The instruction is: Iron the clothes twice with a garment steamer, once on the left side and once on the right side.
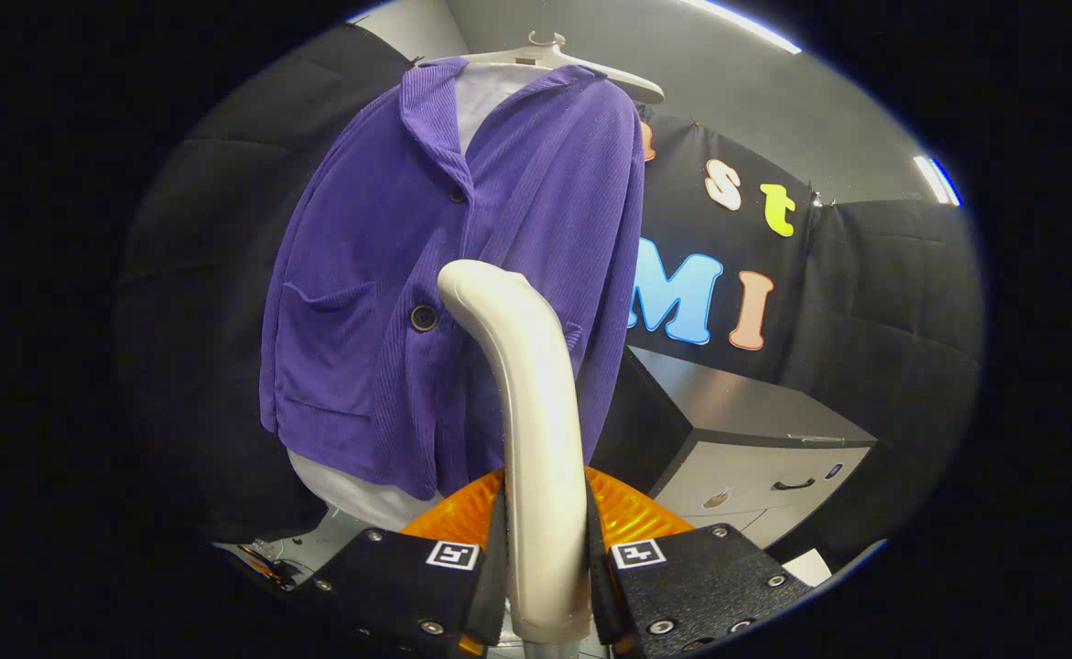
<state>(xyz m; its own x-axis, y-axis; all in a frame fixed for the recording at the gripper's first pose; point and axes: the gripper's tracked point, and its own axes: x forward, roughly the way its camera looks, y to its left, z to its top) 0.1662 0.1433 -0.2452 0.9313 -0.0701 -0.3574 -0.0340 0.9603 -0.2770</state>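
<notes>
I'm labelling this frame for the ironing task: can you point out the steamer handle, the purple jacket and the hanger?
steamer handle [540,430]: gripper view, on its curved shaft, clamped between both fingers.
purple jacket [362,275]: gripper view, on its front panel above the pocket.
hanger [581,62]: gripper view, on its pale arm.

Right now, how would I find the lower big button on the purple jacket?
Find the purple jacket on the white hanger. Follow its front edge down, beside the chest pocket. The button is dark and round, left of the steamer handle the claw grips, bigger than the upper one.
</notes>
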